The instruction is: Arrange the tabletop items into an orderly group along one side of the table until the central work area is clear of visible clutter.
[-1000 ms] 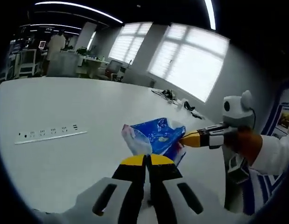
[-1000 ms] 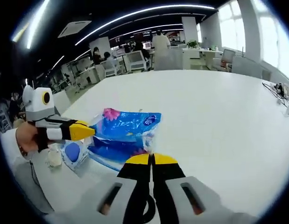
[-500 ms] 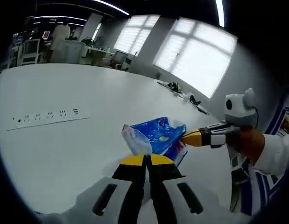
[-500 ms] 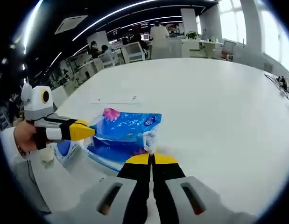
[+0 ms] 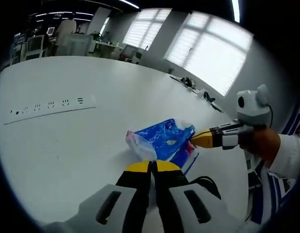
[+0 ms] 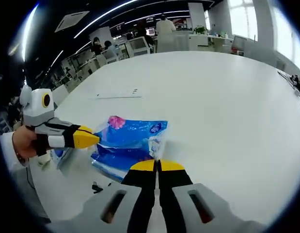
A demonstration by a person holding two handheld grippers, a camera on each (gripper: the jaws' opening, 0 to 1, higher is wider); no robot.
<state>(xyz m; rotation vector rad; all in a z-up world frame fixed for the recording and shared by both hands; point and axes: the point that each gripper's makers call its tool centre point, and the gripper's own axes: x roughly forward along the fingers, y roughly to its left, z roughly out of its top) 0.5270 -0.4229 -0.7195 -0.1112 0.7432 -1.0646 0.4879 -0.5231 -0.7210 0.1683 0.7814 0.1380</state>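
Tongs both clenched on blue tissue pack [image 5: 162, 143]: left tongs [image 5: 150, 166] at its 6 o'clock end, right tongs [image 5: 197, 139] at 3 o'clock. Pack sits low over white tabletop [image 5: 67, 145]. Step: carrying it sideward. Next: set down at table edge. Power strip [image 5: 48, 108] farther off, 10 o'clock.

Blue pack [image 5: 162, 141] near edge: hidden behind the closed jaws.
Pack print [image 6: 155, 126]: too small to be read.
Dark item on table [image 6: 96, 187]: too small to be identified.
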